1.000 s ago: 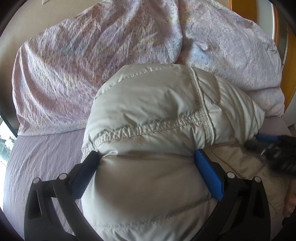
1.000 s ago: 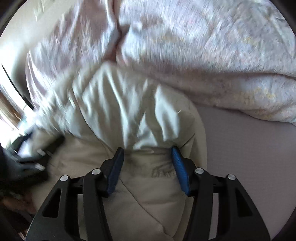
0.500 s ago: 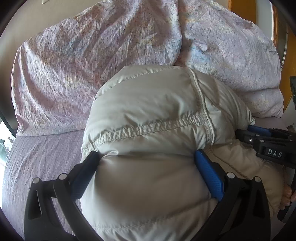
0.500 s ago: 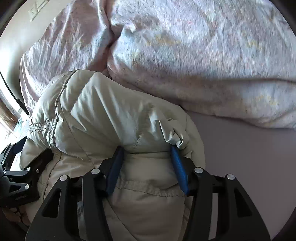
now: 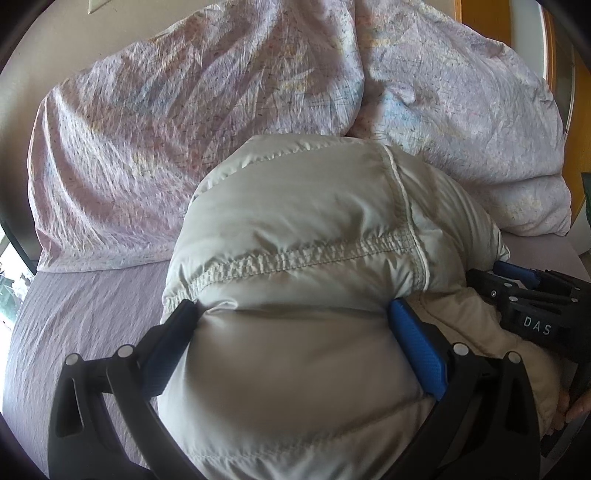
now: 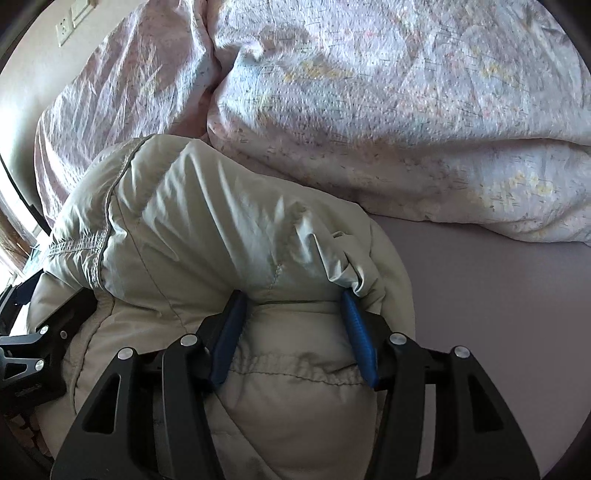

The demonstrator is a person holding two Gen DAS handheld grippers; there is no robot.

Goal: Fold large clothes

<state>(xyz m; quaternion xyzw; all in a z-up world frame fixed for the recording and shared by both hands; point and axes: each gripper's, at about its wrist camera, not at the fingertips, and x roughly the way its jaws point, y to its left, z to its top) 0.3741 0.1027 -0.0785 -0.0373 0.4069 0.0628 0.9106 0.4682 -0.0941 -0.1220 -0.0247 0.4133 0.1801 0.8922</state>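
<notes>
A puffy beige down jacket (image 5: 306,236) lies bunched on a bed with a lilac sheet (image 5: 85,314). My left gripper (image 5: 291,306) has its blue pads pressed into a thick fold of it, so it is shut on the jacket. In the right wrist view the same jacket (image 6: 207,229) bulges between the pads of my right gripper (image 6: 291,299), which squeeze a thick roll of it. The right gripper's black body (image 5: 535,306) shows at the right edge of the left wrist view, with a hand behind it. The left gripper's body (image 6: 33,354) shows at the left edge of the right wrist view.
A crumpled floral duvet (image 5: 184,110) is piled behind the jacket against the wall; it also fills the top of the right wrist view (image 6: 406,110). Bare sheet (image 6: 498,332) lies to the right. An orange wooden frame (image 5: 476,18) stands at the upper right.
The right gripper has sunk with its fold of jacket and come further into the left wrist view. The jacket's top has settled lower. The left gripper has kept still.
</notes>
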